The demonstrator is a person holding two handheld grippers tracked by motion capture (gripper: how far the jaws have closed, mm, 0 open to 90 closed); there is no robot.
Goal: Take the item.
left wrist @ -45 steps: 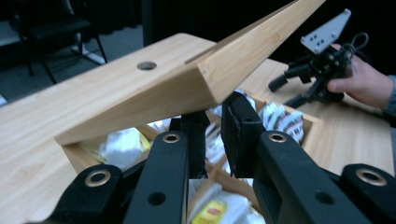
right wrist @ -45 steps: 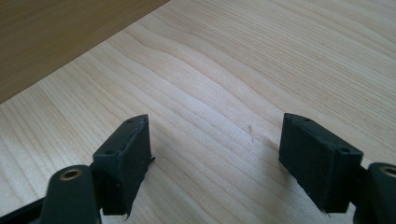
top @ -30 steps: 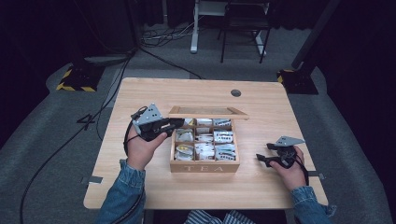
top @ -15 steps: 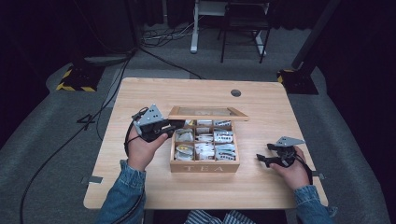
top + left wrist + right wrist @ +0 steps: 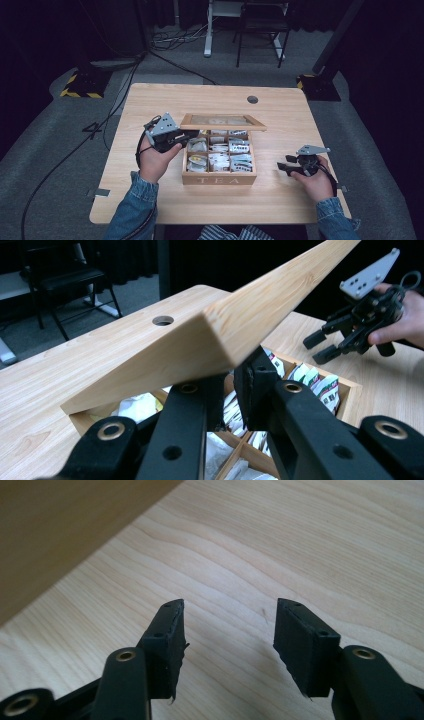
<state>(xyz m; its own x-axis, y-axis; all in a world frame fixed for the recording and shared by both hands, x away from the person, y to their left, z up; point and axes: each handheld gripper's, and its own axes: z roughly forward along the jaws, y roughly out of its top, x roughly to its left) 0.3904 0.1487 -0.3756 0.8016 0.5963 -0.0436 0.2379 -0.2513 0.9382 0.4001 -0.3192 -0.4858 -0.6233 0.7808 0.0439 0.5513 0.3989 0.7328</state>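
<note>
"TEA" on front wall of wooden box.

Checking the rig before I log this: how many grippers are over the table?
2. The left gripper is shut on the tea box's lid, holding it raised. The right gripper is open above the table, right of the box.

The bench is bright and evenly lit from above, while the room around it is very dark. Shadows on the wood are soft. In the left gripper view, the near lid is a little blurred. No glare is visible.
</note>
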